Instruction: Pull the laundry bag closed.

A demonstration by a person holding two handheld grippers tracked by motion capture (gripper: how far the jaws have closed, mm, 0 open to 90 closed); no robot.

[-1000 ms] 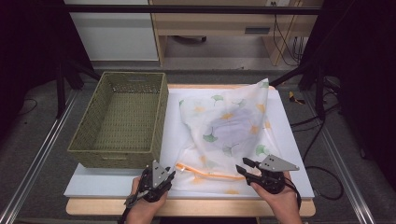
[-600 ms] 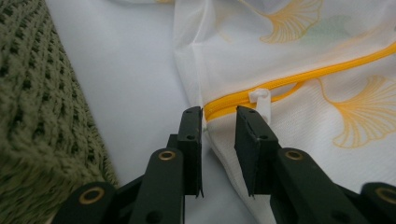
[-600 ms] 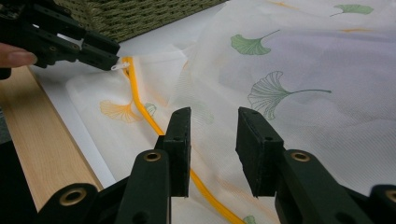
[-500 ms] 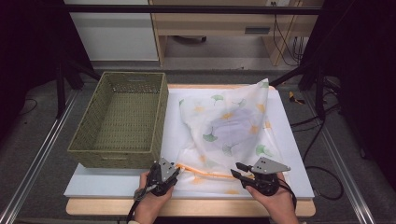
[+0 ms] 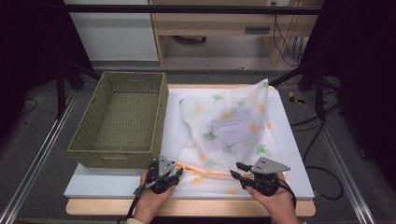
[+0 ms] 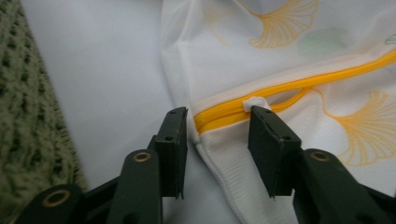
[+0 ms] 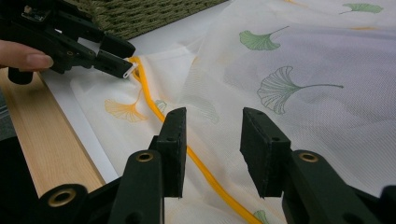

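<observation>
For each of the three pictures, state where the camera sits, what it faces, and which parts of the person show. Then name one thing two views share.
High view: above the person's side, looking forward and down on the table; both hands, left gripper, right gripper.
Left gripper view: on that gripper, looking along its jaws at the zipper end of the mesh bag.
Right gripper view: along its jaws across the bag toward the basket; a fingertip.
Shared: the orange zipper.

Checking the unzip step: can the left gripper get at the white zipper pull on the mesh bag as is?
Probably yes. The left gripper has its jaws open astride the zipper end, the white zipper pull sits at one fingertip, and nothing covers it.
</observation>
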